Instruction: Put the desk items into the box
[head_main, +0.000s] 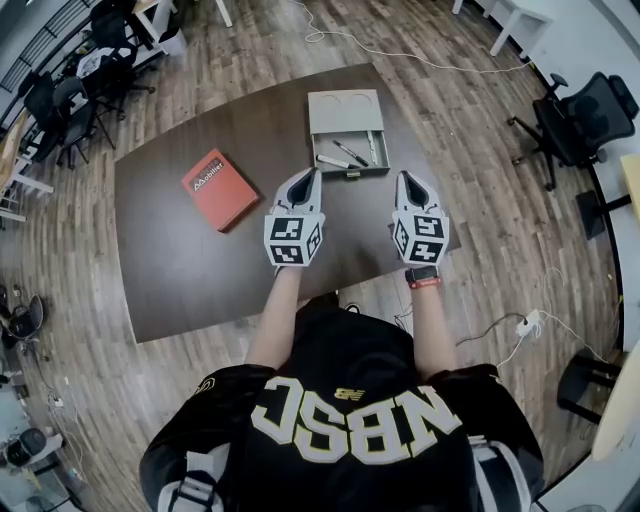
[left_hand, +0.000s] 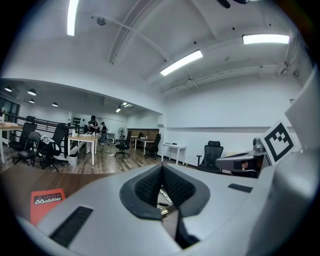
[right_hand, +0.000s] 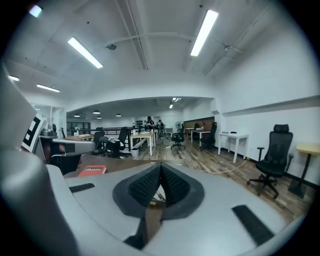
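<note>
A grey box (head_main: 313, 140) stands open at the far side of the dark table (head_main: 180, 270), with a white marker (head_main: 333, 161) and a black pen (head_main: 350, 152) lying inside. A red book (head_main: 220, 188) lies flat on the table, left of the box, and shows again as the red book (left_hand: 46, 202) in the left gripper view. My left gripper (head_main: 307, 176) and right gripper (head_main: 405, 178) hover side by side just short of the box. Both are shut with nothing between the pads. Their jaws meet at the tips in the left gripper (left_hand: 161, 166) and right gripper (right_hand: 160, 166) views.
A black office chair (head_main: 585, 115) stands to the right of the table, and more chairs (head_main: 70, 100) cluster at the far left. A power strip (head_main: 526, 322) with its cable lies on the wooden floor at the right. White tables (right_hand: 234, 136) line the far wall.
</note>
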